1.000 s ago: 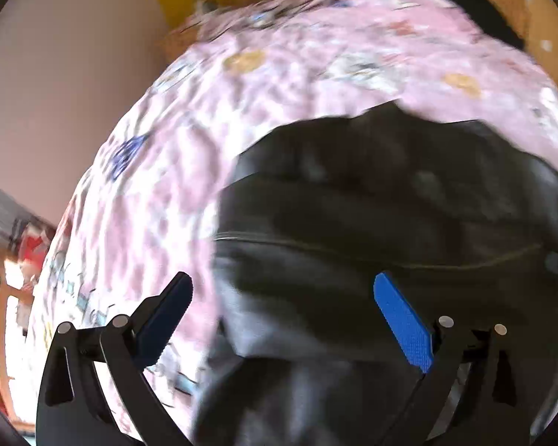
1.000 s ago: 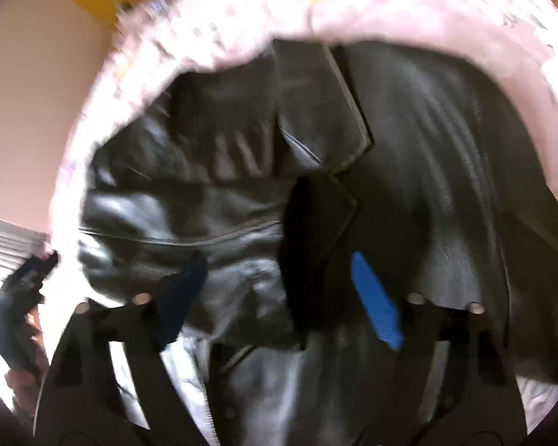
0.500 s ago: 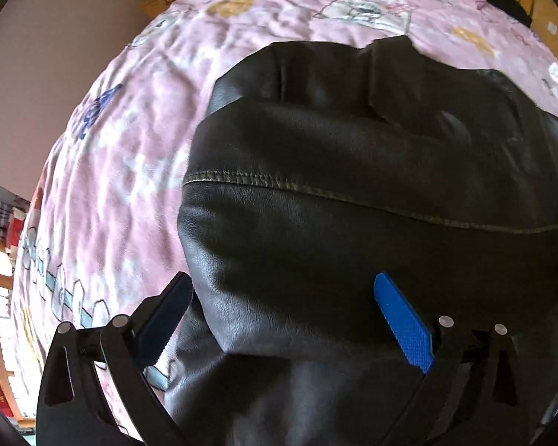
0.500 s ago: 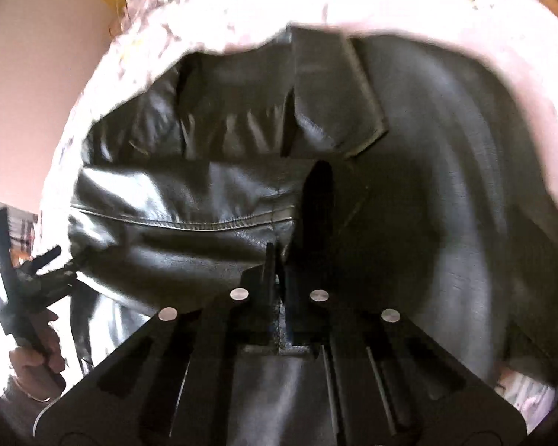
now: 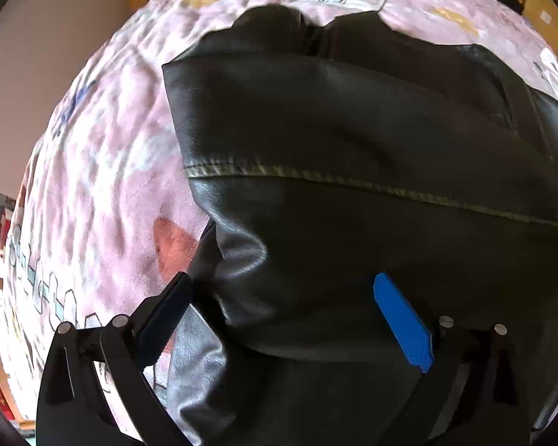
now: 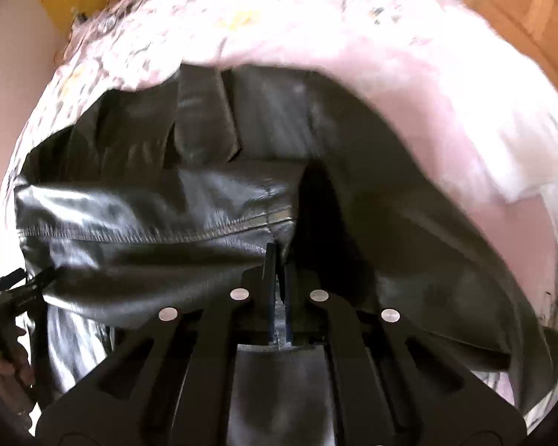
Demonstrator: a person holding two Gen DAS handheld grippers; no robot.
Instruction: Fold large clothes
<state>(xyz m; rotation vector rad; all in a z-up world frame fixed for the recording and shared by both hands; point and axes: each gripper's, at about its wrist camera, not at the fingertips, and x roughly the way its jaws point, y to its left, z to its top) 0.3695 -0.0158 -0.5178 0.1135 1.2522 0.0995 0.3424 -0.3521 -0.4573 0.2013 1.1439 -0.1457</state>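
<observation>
Gaping left tongs (image 5: 282, 319) over jacket (image 5: 353, 186); right tongs (image 6: 278, 260) seemingly pinching it.

Support surface: a bed (image 5: 104, 171) covered by a pink printed blanket (image 5: 130, 104), filling the left and upper parts of the left wrist view. A black leather jacket (image 5: 353, 141) lies directly on the blanket, centre to lower right of frame, partly folded over itself.
</observation>
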